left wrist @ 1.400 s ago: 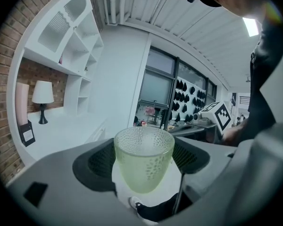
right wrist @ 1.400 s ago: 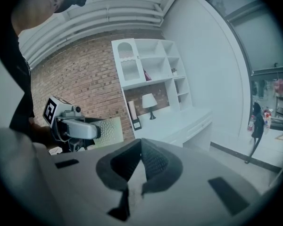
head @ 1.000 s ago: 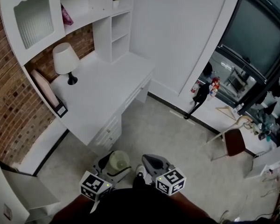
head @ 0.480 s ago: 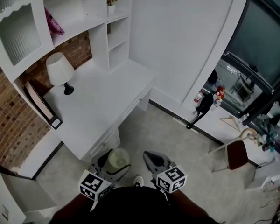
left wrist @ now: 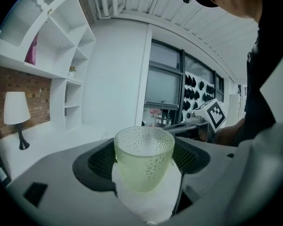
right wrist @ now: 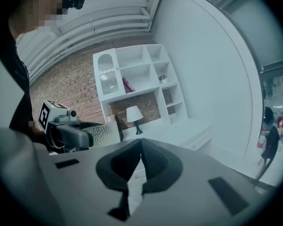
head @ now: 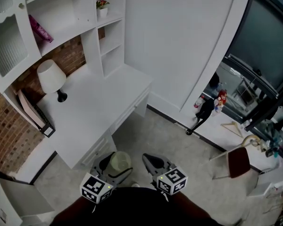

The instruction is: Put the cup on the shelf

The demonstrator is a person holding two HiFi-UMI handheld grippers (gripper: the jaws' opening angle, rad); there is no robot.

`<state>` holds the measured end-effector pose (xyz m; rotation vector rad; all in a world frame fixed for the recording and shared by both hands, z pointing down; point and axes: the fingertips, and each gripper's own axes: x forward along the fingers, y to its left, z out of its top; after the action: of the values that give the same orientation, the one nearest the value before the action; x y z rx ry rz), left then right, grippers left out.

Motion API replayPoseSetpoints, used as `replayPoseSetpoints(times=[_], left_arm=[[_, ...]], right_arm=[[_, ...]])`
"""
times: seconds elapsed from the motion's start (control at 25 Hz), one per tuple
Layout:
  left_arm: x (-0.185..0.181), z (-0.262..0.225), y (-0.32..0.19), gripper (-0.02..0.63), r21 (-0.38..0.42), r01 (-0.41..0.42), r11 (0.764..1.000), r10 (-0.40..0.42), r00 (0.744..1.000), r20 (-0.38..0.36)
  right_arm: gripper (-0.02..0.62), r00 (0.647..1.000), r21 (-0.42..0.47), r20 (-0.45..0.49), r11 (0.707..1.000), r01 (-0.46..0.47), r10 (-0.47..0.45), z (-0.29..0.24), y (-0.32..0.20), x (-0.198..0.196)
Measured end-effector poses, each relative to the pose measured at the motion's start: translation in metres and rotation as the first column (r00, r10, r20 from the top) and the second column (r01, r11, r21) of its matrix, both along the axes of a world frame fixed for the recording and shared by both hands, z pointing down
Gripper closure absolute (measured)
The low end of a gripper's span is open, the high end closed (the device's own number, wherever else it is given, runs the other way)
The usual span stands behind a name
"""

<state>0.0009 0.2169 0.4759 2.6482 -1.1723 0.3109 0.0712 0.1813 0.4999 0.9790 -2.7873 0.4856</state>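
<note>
One pale green dimpled cup (left wrist: 144, 160) stands upright, clamped between the jaws of the left tongs (head: 117, 165). It is held low above the floor on the near side of the white counter (head: 99, 105), well apart from the shelf (head: 61, 18) at far left. Two tongs counted: the right tongs (right wrist: 140, 149), just right of the cup, have their jaws pressed together on nothing. One lamp (head: 50, 76) stands at the counter's left.
</note>
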Motion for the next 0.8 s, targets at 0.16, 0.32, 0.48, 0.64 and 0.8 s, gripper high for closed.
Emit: replayPoseSetpoints(times=[0.16,0.32,0.48,0.64,0.8], left_arm=[[0.017,0.002,-0.017,0.232,-0.003,-0.004,1.000,0.004,1.000,-0.005],[0.033,0.000,-0.030,0.232,-0.006,-0.034,0.999,0.034,0.999,-0.009],[0.035,0.002,-0.040,0.232,-0.005,-0.041,0.999,0.041,0.999,-0.002],[0.033,0.015,-0.053,0.232,-0.023,-0.050,0.999,0.050,0.999,0.007],[0.037,0.024,-0.073,0.232,-0.041,-0.072,0.997,0.072,0.997,-0.005]], right_arm=[[0.591,1.000,-0.003,0.010,1.000,-0.013,0.013,0.004,-0.015,0.018],[0.591,1.000,-0.018,0.009,1.000,-0.024,0.025,0.009,-0.025,0.029],[0.591,0.999,-0.016,0.007,0.999,-0.039,0.039,0.008,-0.035,0.038],[0.591,0.999,-0.042,0.002,0.998,-0.055,0.055,0.017,-0.044,0.040],[0.591,0.997,-0.063,-0.015,0.996,-0.070,0.069,0.029,-0.060,0.044]])
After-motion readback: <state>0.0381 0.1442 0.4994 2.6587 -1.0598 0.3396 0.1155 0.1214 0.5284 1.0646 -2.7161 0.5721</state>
